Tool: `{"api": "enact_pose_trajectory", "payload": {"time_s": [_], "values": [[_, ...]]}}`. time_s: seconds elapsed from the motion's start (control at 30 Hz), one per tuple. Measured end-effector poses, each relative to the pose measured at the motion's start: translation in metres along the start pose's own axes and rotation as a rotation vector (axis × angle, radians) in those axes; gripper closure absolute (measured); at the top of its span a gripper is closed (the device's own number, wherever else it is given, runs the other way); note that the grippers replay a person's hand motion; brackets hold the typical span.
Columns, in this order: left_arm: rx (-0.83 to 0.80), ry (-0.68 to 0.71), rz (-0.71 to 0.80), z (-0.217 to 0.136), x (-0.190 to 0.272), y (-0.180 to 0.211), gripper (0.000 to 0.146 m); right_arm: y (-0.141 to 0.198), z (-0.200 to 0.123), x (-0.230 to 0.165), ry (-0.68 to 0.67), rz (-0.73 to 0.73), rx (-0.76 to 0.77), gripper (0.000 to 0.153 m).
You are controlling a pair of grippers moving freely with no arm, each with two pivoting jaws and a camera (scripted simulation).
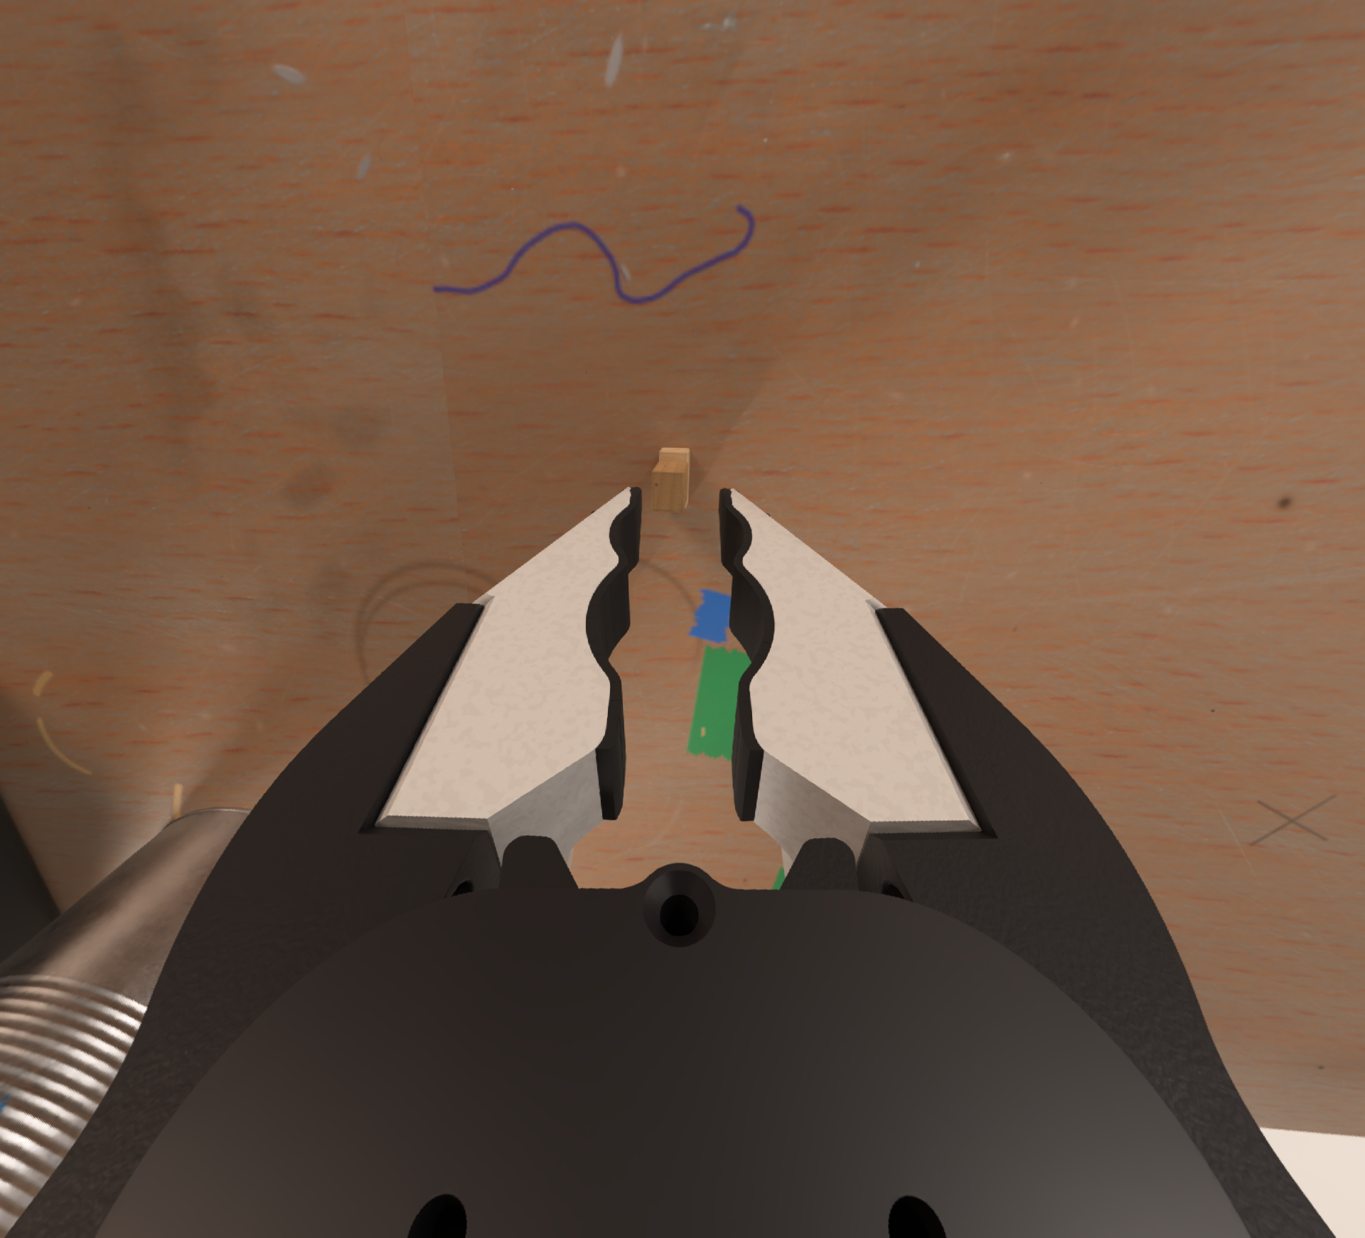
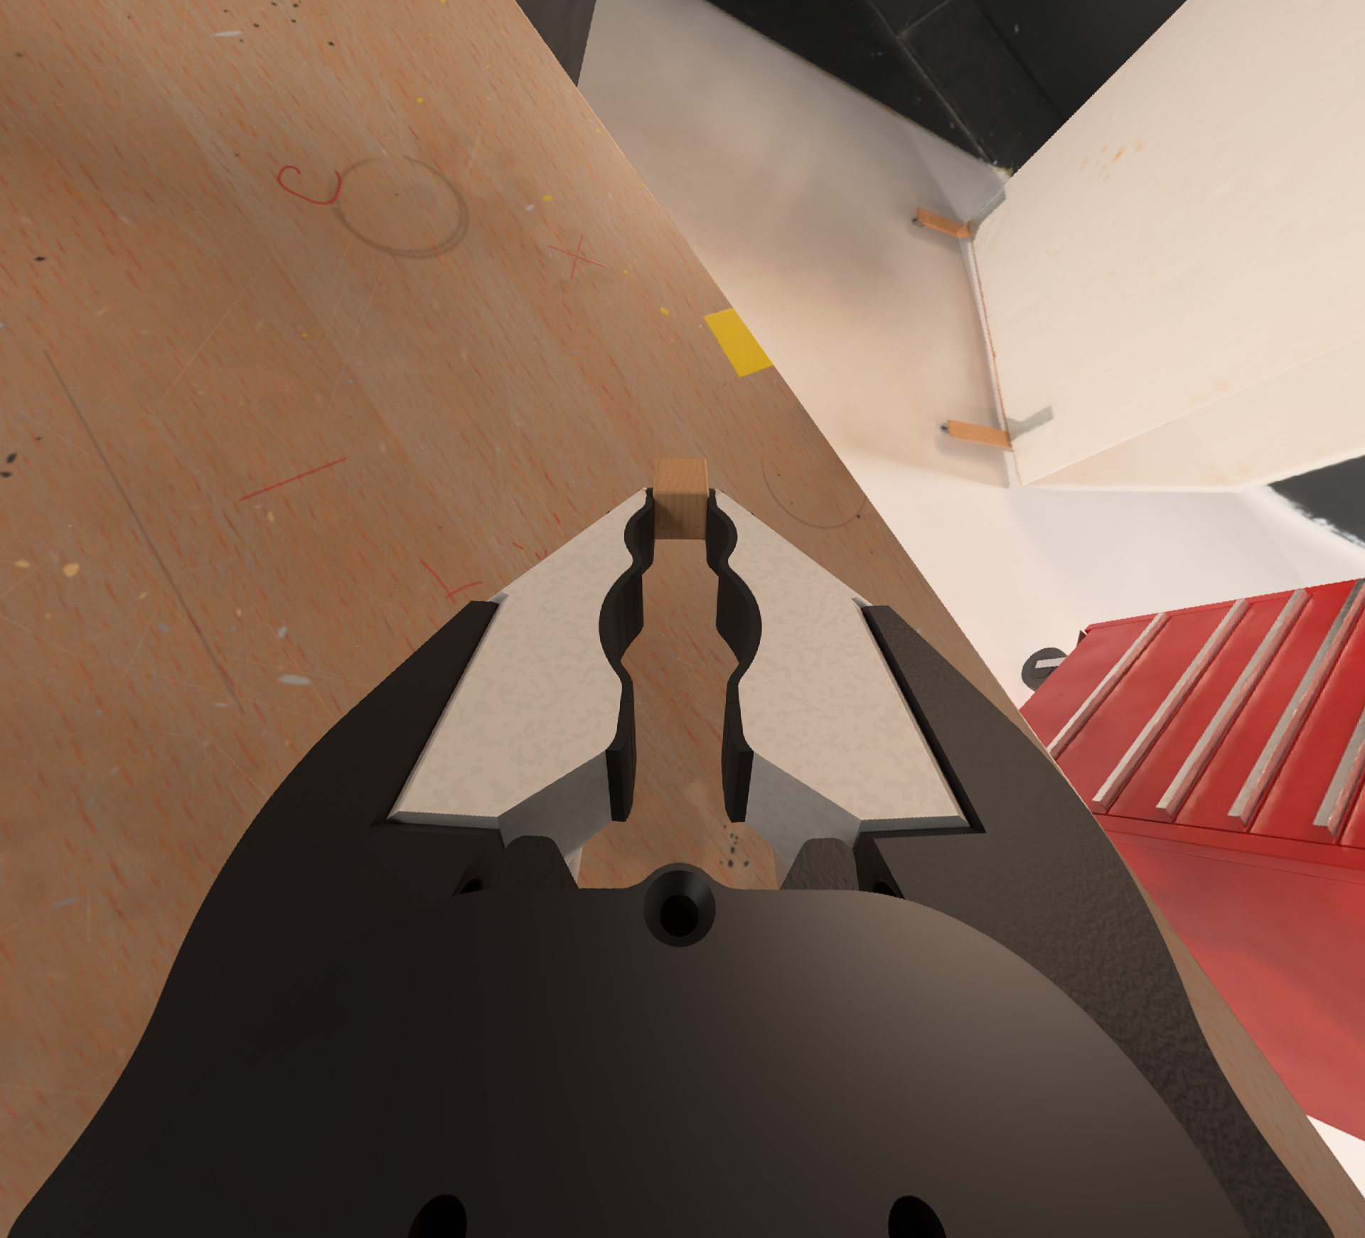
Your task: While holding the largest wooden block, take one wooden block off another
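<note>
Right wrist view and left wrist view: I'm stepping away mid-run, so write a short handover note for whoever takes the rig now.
Right gripper: shut on a wooden block, pinched at the fingertips above the table, near its edge.
Left gripper: open, empty, fingertips pointing at a small block stack just ahead on the table; one block appears to sit against or on another.
Done: one block is held.
Left: close the left gripper on one block of the stack and lift it off while the right keeps its grip. Whether the held block is the largest cannot be told.
</note>
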State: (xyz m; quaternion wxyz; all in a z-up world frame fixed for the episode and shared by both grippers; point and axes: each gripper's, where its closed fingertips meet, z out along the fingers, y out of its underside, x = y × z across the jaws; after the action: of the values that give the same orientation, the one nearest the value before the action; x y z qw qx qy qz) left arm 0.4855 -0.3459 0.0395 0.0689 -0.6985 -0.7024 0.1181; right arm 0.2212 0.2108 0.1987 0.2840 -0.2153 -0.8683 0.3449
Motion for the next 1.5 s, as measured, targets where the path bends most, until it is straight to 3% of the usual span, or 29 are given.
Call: {"api": "enact_pose_trajectory", "payload": {"time_s": [0.47,0.67,0.77,0.9,1.03,1.2,1.3,1.4,1.5], "values": [[-0.087,-0.008,0.002,0.017,-0.005,0.010,0.127,0.004,0.005,-0.005,-0.001,-0.043,-0.041,0.140],[-0.083,0.023,0.005,0.018,-0.004,0.010,0.137,0.007,0.007,-0.004,-0.004,-0.054,-0.053,0.140],[-0.082,-0.044,0.016,0.009,-0.012,0.011,0.137,0.007,0.008,-0.004,-0.006,-0.050,-0.050,0.140],[0.070,-0.076,0.019,-0.029,-0.007,-0.009,0.137,0.006,0.008,-0.004,-0.006,-0.052,-0.051,0.140],[0.347,-0.031,0.149,-0.093,0.041,-0.046,0.137,0.006,0.009,-0.006,-0.004,-0.060,-0.053,0.140],[0.602,0.187,0.468,-0.151,0.158,-0.073,0.137,0.005,0.010,-0.009,-0.008,-0.070,-0.055,0.140],[0.559,0.266,0.678,-0.137,0.227,-0.078,0.137,0.006,0.011,-0.012,-0.017,-0.083,-0.065,0.140],[0.394,0.300,0.818,-0.088,0.274,-0.075,0.137,0.007,0.012,-0.014,-0.015,-0.101,-0.081,0.140],[0.248,0.303,0.884,-0.042,0.293,-0.069,0.137,0.007,0.015,-0.020,-0.032,-0.110,-0.085,0.140]]}}
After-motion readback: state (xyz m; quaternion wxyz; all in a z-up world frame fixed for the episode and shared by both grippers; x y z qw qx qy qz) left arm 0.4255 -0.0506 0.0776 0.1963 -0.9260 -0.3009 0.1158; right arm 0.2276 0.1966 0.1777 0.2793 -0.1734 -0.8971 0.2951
